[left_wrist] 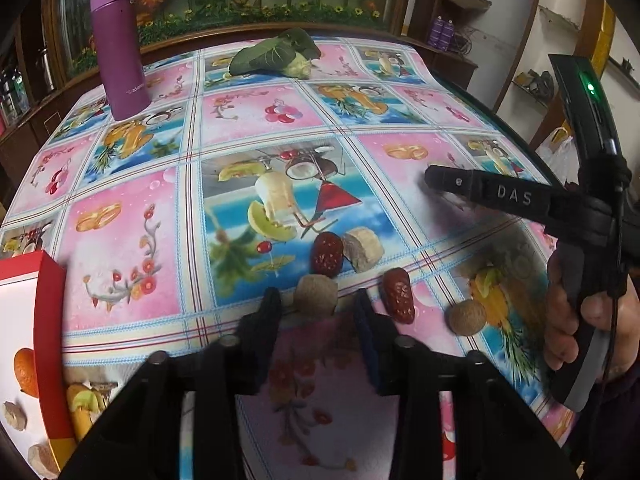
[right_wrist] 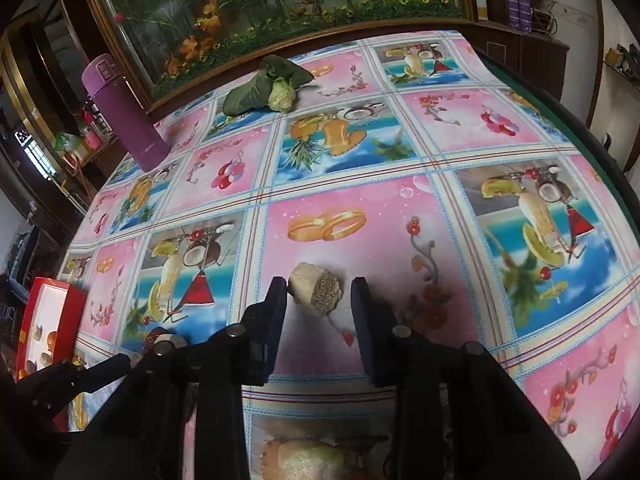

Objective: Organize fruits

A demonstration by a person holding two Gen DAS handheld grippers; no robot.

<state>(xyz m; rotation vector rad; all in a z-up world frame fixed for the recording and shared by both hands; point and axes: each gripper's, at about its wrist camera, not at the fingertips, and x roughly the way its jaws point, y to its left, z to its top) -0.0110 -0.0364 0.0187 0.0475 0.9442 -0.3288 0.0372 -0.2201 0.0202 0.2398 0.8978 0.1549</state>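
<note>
A round, rough brown fruit point(left_wrist: 315, 294) lies on the glossy printed tablecloth point(left_wrist: 132, 240) between the wide-apart fingers of the left gripper point(left_wrist: 318, 308). Two wrinkled red dates point(left_wrist: 327, 254) lie near. The right gripper point(right_wrist: 319, 300), also wide, frames a cut beige chunk point(right_wrist: 316, 288) with a speckled face.

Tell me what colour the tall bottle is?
Purple. The bottle shows best in the left wrist view.
</note>
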